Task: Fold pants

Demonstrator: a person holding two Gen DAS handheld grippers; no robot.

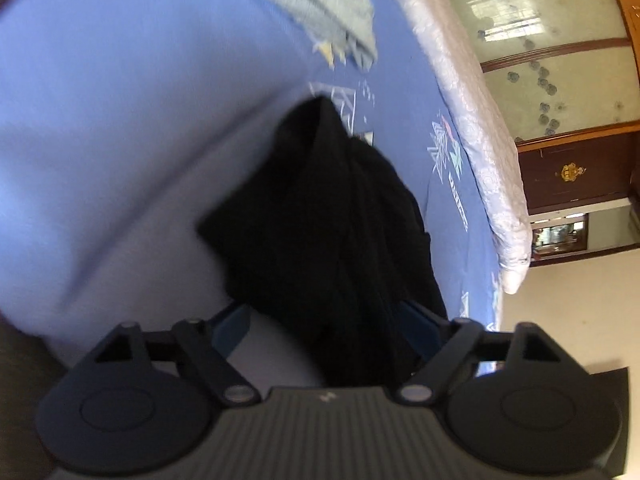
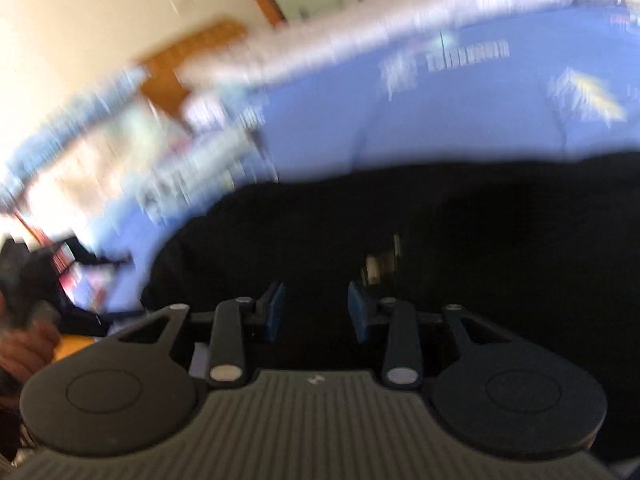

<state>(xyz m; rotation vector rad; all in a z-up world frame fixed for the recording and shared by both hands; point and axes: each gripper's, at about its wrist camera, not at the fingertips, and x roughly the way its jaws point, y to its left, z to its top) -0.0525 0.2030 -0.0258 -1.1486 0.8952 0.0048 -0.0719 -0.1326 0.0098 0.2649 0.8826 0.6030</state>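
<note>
Blue patterned bedsheet (image 1: 100, 120), white quilted mattress edge (image 1: 472, 120), dark wooden cabinet (image 1: 576, 172), cream floor (image 1: 580, 312)

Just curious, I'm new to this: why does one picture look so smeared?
Right wrist view: motion blur smears the blue bedsheet and the room; the black pants are a featureless dark mass. Left wrist view: sharper, with fisheye bending the bed edge; its black pants equally lack detail.

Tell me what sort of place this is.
Most likely a bedroom: black pants lie on a blue bedsheet over a mattress edge, with a wooden wardrobe behind and more clothes heaped nearby.
</note>
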